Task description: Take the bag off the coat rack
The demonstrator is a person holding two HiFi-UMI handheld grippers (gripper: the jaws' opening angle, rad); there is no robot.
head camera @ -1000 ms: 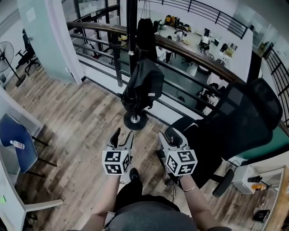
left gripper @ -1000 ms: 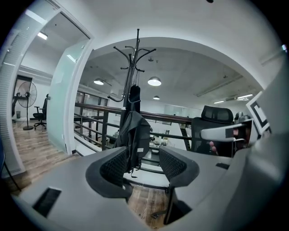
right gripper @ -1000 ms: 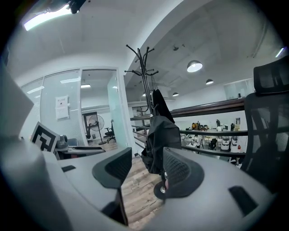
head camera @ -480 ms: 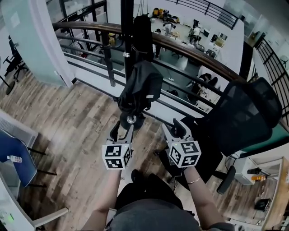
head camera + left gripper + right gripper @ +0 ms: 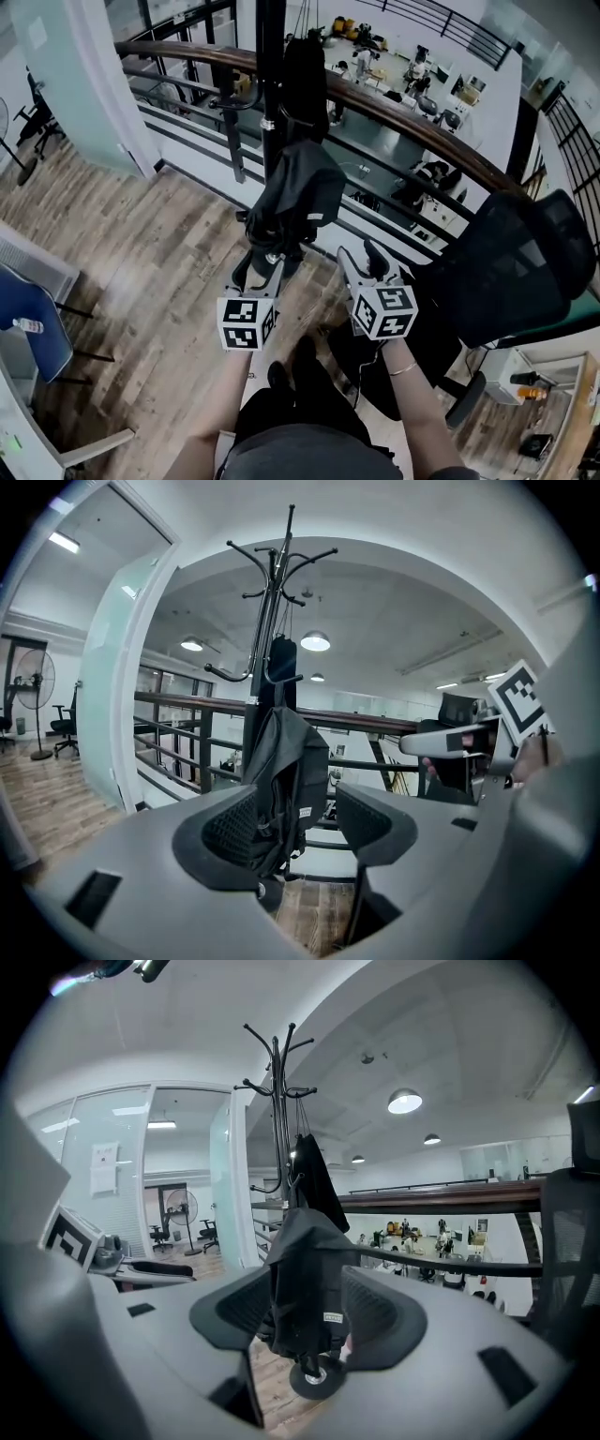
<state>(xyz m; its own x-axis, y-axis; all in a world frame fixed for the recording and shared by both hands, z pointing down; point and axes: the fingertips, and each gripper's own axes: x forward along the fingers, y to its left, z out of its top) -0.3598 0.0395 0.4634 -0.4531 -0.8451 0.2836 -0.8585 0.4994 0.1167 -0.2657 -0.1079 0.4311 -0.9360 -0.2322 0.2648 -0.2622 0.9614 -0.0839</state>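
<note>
A black backpack (image 5: 295, 202) hangs from a black coat rack (image 5: 270, 84), low on the pole above the round base. A dark garment (image 5: 306, 70) hangs higher on the same rack. My left gripper (image 5: 258, 270) is just short of the bag's lower edge, and my right gripper (image 5: 367, 257) is to the bag's right. In the left gripper view the bag (image 5: 286, 775) shows beyond the opening jaws of that gripper (image 5: 300, 825), apart from them. In the right gripper view the bag (image 5: 305, 1283) hangs ahead of the opening jaws of that gripper (image 5: 314, 1314); nothing lies between the pads.
A wooden-topped railing (image 5: 412, 117) runs behind the rack, over a lower office floor. A black mesh office chair (image 5: 511, 253) stands close on the right. A blue chair (image 5: 28, 314) is at the far left, and a glass partition (image 5: 112, 677) beyond the wood floor.
Both grippers have moved forward to the rack, so the bag now hangs just ahead of them. Both pairs of jaws look slightly wider apart.
</note>
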